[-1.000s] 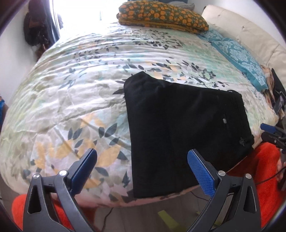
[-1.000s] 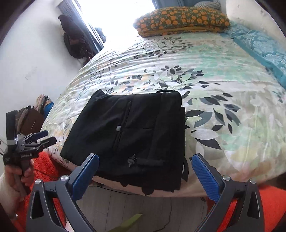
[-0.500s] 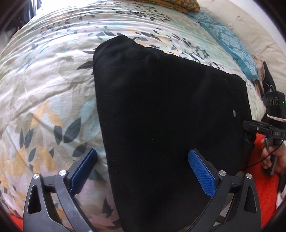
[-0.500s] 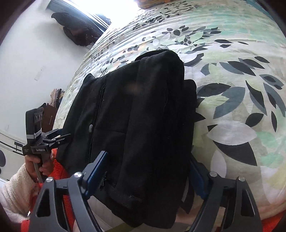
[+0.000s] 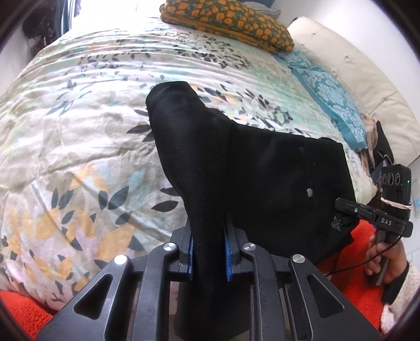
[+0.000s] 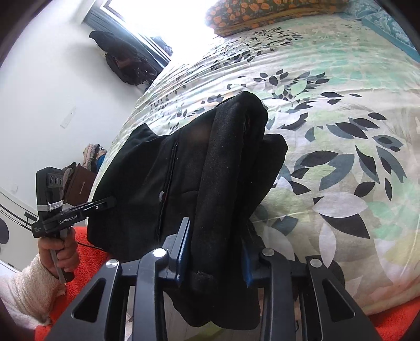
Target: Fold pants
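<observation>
Pants (image 5: 262,170) clamped in left tongs (image 5: 208,251), right tongs (image 6: 214,251).

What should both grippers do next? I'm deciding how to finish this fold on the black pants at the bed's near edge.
Probably lift both together and carry the near edge away over the bed. The left gripper and right gripper have just been closing and now pinch the black pants at the near edge, with the far part resting on the floral bedspread.

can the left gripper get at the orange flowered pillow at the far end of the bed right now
Probably not as things stand. The left gripper has just closed its jaws on the black pants, so it is occupied, and the pillow lies across the whole bedspread.
</observation>
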Action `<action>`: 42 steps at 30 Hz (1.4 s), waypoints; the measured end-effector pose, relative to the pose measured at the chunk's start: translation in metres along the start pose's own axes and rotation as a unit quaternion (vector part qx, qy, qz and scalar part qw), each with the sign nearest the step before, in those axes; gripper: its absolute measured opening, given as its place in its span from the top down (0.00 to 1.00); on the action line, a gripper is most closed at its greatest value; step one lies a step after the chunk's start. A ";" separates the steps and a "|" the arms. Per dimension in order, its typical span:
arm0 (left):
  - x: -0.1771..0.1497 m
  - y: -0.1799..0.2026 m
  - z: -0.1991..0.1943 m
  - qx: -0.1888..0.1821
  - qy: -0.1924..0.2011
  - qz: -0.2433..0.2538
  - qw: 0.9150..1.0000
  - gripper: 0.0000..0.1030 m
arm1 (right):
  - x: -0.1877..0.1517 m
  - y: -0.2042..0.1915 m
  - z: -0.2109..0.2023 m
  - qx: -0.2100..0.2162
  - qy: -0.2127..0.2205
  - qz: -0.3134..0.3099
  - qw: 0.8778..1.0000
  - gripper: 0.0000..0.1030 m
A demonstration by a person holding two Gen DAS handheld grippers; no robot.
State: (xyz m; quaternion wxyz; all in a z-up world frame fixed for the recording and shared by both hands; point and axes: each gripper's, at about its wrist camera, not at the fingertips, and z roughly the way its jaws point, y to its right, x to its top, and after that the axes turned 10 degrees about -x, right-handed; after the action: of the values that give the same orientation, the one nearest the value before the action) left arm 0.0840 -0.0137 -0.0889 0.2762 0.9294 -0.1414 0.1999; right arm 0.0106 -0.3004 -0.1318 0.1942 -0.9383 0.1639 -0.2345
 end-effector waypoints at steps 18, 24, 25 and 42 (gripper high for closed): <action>0.024 -0.026 -0.068 0.010 0.071 -0.029 0.997 0.85 | 0.055 -0.084 -0.016 0.044 0.036 -0.064 0.996 0.70; 0.014 -0.049 -0.037 0.042 0.053 -0.027 0.997 0.83 | 0.048 -0.085 0.009 0.036 0.022 -0.058 0.997 0.70; 0.010 -0.054 -0.022 0.057 0.039 -0.026 0.997 0.82 | 0.044 -0.081 0.019 0.031 0.013 -0.053 0.998 0.70; -0.020 0.025 -0.092 0.204 0.138 0.038 0.968 0.06 | 0.014 -0.089 -0.052 -0.234 0.091 -0.093 0.964 0.01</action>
State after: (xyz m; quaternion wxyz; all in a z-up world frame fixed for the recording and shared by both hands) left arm 0.0304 0.0220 -0.0156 0.0898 0.9234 -0.0932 0.3614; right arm 0.0157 -0.2434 -0.0451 -0.0688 -0.9433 0.1431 -0.2914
